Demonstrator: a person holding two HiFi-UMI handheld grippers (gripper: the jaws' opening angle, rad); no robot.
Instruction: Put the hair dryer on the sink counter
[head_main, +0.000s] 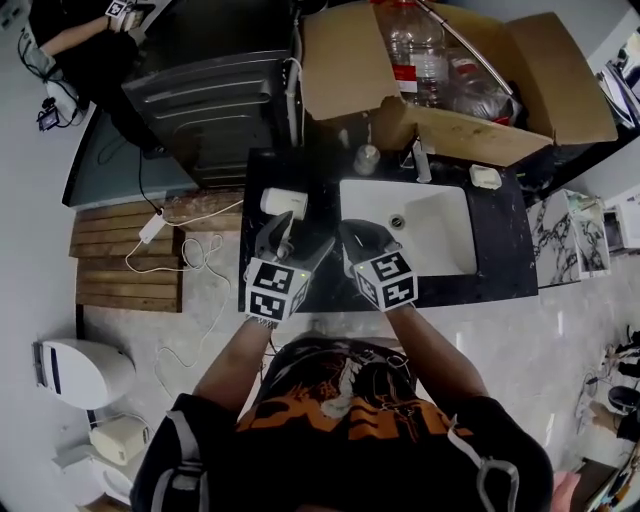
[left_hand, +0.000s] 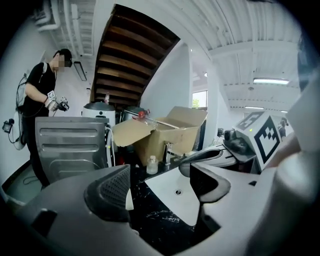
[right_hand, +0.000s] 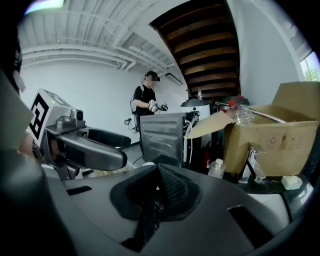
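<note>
Since the hair dryer (head_main: 283, 203) already lies on the desk (head_main: 503, 235), just ahead of the left claw (head_main: 295, 242) and apart from it, the placing step looks finished. That claw stands wide with nothing between its jaws. The right claw (head_main: 363, 238), beside it at the sink (head_main: 440, 235) edge, is closed and empty. Next, both should probably draw clear without nudging the dryer.

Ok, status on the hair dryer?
Left tongs open, empty; right tongs shut, empty. Hair dryer down on counter, left of basin, unheld. Bottle and tap sit behind, not in the way.
</note>
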